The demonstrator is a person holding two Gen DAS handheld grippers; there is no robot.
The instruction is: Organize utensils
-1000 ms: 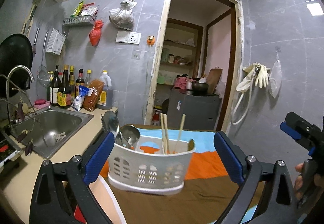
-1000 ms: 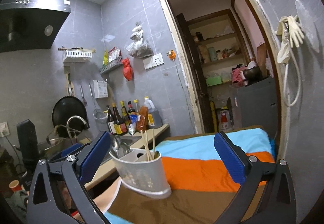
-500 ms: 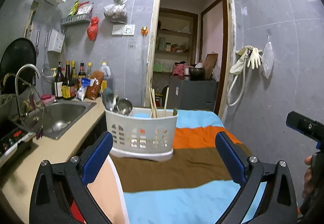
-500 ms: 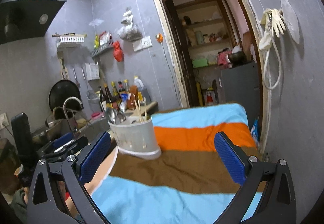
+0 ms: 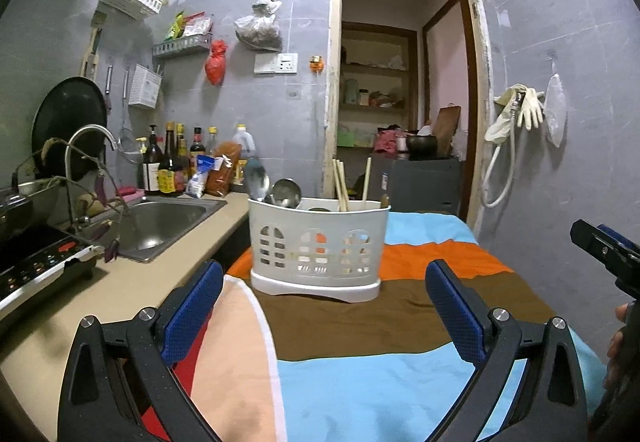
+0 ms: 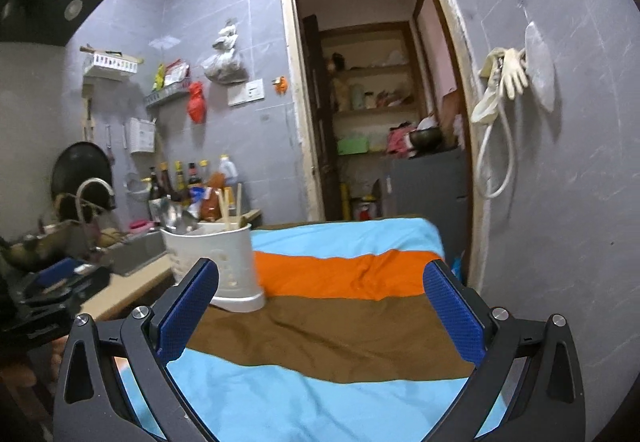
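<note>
Caddy [image 5: 318, 246] unlabelled, bottle labels [image 5: 168, 176] unreadable

- I see a white utensil holder [image 5: 318, 246] of smooth, perforated plastic.
- Its ladles [image 5: 286, 192] are glossy metal; its chopsticks [image 5: 341, 184] look like pale wood.
- The striped cloth [image 5: 384, 374] looks matt, soft and creased.
- The sink [image 5: 162, 226] is brushed steel.
- My left gripper [image 5: 324, 314] pads are textured blue.

The left gripper [image 5: 325, 306] is a black angular plastic frame with triangular cut-outs and silver round-headed screws; its two fingers carry blue ribbed pads [image 5: 451, 310]. The right gripper [image 6: 320, 308] is built alike; black frame, silver screws, blue textured pads [image 6: 453, 309].
</note>
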